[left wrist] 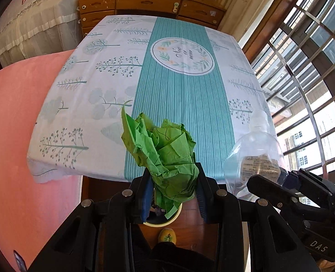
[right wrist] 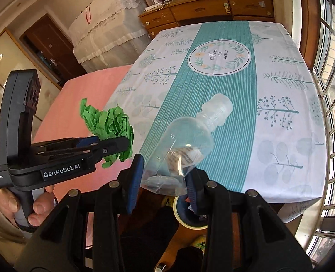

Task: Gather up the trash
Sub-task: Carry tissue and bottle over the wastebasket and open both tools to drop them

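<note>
Green paper [left wrist: 165, 154] sits clamped in the left fingers [left wrist: 144, 192]; right fingers [right wrist: 134, 181] pinch the bottle [right wrist: 185, 145]. Centre each above the bin [right wrist: 178, 213] before letting go.

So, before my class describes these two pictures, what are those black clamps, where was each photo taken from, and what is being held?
The clamps are hand-held grippers; a person carries one in each hand, and each has a wide-angle camera looking along its fingers. One picture comes from the left gripper, which is shut on a crumpled ball of green paper. The other comes from the right gripper, shut on the base of a clear plastic bottle. Each gripper also appears in the other's picture. Both hang at the near edge of a table covered by a leaf-patterned cloth. Below them, on the floor, a round bin partly shows.
</note>
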`<state>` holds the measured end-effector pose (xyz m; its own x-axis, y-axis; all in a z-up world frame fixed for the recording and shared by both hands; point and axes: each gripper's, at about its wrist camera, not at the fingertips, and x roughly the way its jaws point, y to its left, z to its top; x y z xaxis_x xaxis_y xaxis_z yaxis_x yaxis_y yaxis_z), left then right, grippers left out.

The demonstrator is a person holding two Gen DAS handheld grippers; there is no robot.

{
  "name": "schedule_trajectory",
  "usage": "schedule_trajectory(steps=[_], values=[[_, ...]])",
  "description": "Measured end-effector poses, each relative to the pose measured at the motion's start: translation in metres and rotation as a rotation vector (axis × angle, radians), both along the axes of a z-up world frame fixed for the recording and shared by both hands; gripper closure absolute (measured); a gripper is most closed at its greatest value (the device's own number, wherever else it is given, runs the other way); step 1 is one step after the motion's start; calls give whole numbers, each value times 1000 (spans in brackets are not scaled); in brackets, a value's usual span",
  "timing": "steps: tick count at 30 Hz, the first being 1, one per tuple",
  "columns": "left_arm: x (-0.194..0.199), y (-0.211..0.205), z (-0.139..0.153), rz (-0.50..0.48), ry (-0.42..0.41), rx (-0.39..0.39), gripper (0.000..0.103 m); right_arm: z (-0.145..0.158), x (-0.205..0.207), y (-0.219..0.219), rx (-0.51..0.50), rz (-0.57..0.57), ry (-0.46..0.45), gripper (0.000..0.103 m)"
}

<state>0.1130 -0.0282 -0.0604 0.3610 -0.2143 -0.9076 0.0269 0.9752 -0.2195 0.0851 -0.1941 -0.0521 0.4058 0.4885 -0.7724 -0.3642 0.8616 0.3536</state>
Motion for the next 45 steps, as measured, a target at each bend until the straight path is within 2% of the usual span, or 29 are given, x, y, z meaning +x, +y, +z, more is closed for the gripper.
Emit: schedule_trajectory(steps=[7,14,23,29,36,39,40,41,42,43,45], values=[[-38,-24,-12,-63,44,59,70,-27,-43,-12,-5,11,72,71],[-55,-27,-61,-88,143,51,70,-81,-63,-6,-21,12,176,70],[-69,-19,-149,-112,202,43,70,-178,-82,3,-60,-36,292,70],[-69,-10,-219,-117,210,78,70,-252,-73,8,-87,-77,306,70],[-71,1,-286,-146,208,75,69,-328,-55,12,-116,-102,314,70],[-71,7,-307,-138,215,62,64,-350,-51,11,-134,-117,311,69],[-70,10,-314,-137,223,56,56,-357,-49,11,-140,-123,317,68],[-72,10,-321,-137,229,53,47,-363,-49,11,-144,-129,320,60],[-72,12,-326,-136,231,55,29,-367,-45,15,-153,-137,318,53],[-73,15,-331,-132,224,57,22,-371,-44,15,-157,-141,312,42],[-74,20,-338,-128,215,64,21,-377,-46,16,-170,-142,300,41]])
